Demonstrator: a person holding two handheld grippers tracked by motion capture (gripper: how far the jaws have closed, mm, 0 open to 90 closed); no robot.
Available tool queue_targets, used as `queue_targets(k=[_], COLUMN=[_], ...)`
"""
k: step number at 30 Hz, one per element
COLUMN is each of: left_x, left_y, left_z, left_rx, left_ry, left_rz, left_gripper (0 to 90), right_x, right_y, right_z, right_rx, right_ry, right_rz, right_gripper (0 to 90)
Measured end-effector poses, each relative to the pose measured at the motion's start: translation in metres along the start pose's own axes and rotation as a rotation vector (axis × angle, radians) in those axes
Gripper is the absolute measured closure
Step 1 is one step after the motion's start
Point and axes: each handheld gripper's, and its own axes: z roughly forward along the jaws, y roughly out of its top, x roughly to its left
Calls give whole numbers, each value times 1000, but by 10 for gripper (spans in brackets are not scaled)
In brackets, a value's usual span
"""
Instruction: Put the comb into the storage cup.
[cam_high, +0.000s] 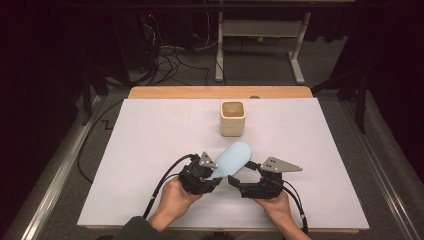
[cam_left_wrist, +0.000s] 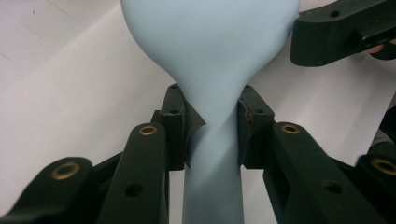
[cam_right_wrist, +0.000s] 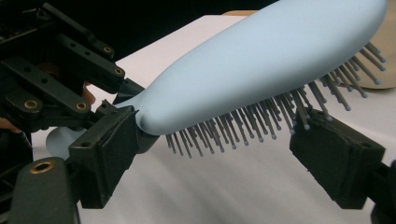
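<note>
The left tool (cam_high: 216, 176) clamps the blue hairbrush (cam_high: 231, 159) by its neck, lifted off the worktop — the right tool (cam_right_wrist: 219, 154) stands wide under the bristles, handover unfinished, the cup (cam_high: 233, 118) well beyond.

Table sheet (cam_high: 150, 150) brightly, evenly lit; surroundings dark; soft shadows; gripper views slightly blurred close up.

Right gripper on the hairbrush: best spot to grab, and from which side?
Take the hairbrush head across its smooth edges, coming in from the bristle side as the right gripper sits now. The left gripper already clamps the narrow neck, so only the head is free; its bristles flex, so seat the fingers on the shell.
</note>
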Motion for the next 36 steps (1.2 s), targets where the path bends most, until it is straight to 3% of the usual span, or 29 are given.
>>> queue_targets(k=[16,21,26,36], left_x=[-2,-7,-9,-8], left_y=[1,2,5,7], left_z=[-1,0,1,4], left_rx=[-5,1,1,15], left_ry=[15,26,25,26], left_rz=[6,39,46,46], left_gripper=[693,693,694,694], right_x=[-1,-1,-1,-5], right_y=[12,16,19,25], right_z=[8,10,13,13], right_rx=[-5,7,12,27], right_ry=[22,36,33,50], right_rz=[71,98,108,143], right_gripper=[154,163,170,243])
